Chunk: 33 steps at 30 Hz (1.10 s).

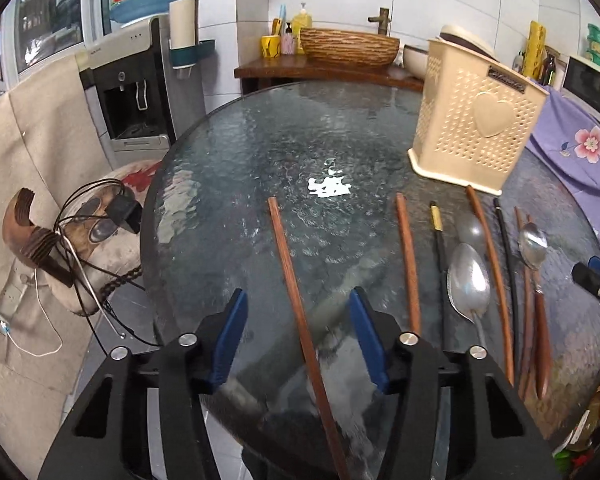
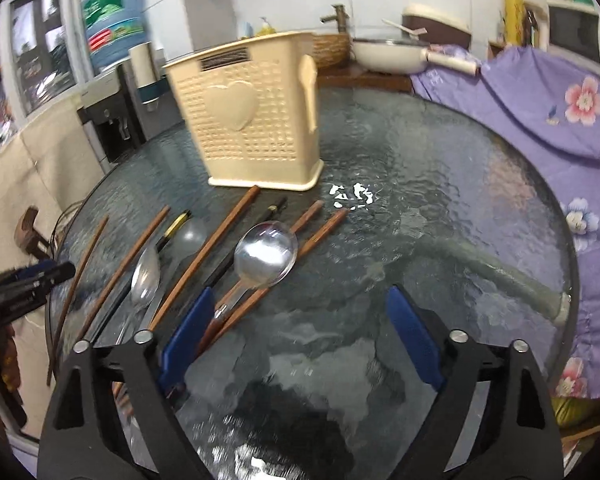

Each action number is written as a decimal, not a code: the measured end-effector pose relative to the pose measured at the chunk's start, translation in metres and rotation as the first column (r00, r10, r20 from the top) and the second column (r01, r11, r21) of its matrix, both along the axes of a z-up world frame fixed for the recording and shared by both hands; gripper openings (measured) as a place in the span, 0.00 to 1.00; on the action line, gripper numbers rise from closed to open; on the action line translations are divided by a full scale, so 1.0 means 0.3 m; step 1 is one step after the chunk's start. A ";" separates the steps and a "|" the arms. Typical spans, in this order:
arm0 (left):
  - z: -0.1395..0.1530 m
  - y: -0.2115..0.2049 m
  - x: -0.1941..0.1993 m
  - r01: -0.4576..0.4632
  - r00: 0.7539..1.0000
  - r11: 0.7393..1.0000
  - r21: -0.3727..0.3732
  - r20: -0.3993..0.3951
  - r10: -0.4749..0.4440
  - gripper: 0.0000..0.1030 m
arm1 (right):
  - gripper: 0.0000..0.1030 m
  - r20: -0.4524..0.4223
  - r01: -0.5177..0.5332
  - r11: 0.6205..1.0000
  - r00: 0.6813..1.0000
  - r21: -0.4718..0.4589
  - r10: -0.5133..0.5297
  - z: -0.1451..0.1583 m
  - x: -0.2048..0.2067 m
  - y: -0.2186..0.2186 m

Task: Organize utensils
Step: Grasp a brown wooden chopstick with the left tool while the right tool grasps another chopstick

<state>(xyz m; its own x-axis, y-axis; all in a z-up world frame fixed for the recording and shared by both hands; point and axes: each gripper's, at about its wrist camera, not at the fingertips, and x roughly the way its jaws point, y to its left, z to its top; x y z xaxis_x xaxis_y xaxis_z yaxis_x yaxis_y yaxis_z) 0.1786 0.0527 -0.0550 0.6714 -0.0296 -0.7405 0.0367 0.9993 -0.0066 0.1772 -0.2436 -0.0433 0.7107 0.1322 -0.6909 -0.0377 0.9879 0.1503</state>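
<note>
Several wooden and black chopsticks and two metal spoons lie side by side on the round glass table (image 1: 260,152). In the left wrist view my left gripper (image 1: 298,300) is open, its fingers on either side of the leftmost brown chopstick (image 1: 296,284). A spoon (image 1: 469,280) and a second spoon (image 1: 533,246) lie to its right. A cream perforated utensil holder (image 1: 476,136) stands behind them. In the right wrist view my right gripper (image 2: 300,300) is open and empty, just right of the wooden-handled spoon (image 2: 266,254). The holder (image 2: 248,120) stands upright beyond.
A water dispenser (image 1: 140,92) and a cloth-draped seat stand left of the table. A purple flowered cloth (image 2: 560,128) covers something to the right. A wooden counter with a basket-like basin (image 1: 348,46) and a pan (image 2: 392,54) is behind. The left gripper shows at the left edge of the right wrist view (image 2: 28,280).
</note>
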 end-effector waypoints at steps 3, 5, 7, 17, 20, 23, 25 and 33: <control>-0.005 0.020 0.056 -0.010 0.999 0.999 -0.031 -0.031 0.010 0.49 | 0.68 -0.021 0.022 0.999 1.000 0.034 -0.021 0.001 0.061 -0.029; -0.004 0.025 0.084 -0.010 0.999 0.999 -0.042 -0.042 0.008 0.47 | 0.56 -0.037 0.037 0.998 0.999 0.055 -0.035 0.007 0.102 -0.046; 0.000 0.029 0.108 -0.014 0.999 0.999 -0.030 -0.042 0.012 0.46 | 0.50 -0.057 0.049 0.996 0.997 0.072 -0.045 0.010 0.154 -0.060; -0.014 0.037 0.175 -0.021 0.997 1.000 0.004 -0.068 0.021 0.43 | 0.32 -0.175 0.060 0.997 0.983 0.056 -0.049 -0.031 0.324 -0.073; -0.023 0.042 0.189 -0.020 0.996 1.000 -0.006 -0.082 0.019 0.42 | 0.31 -0.197 0.050 0.997 0.980 0.061 -0.037 -0.042 0.336 -0.062; -0.027 0.030 0.197 -0.014 0.996 1.000 0.001 -0.085 0.014 0.42 | 0.28 -0.216 0.037 0.999 0.976 0.028 -0.030 -0.052 0.348 -0.029; -0.029 0.020 0.202 -0.010 0.996 1.000 0.009 -0.085 0.011 0.42 | 0.23 -0.236 0.036 0.999 0.971 0.012 -0.032 -0.062 0.362 -0.014; -0.034 0.021 0.214 -0.016 0.995 1.000 0.006 -0.095 0.016 0.42 | 0.16 -0.258 0.005 1.000 0.966 -0.022 -0.011 -0.088 0.384 0.012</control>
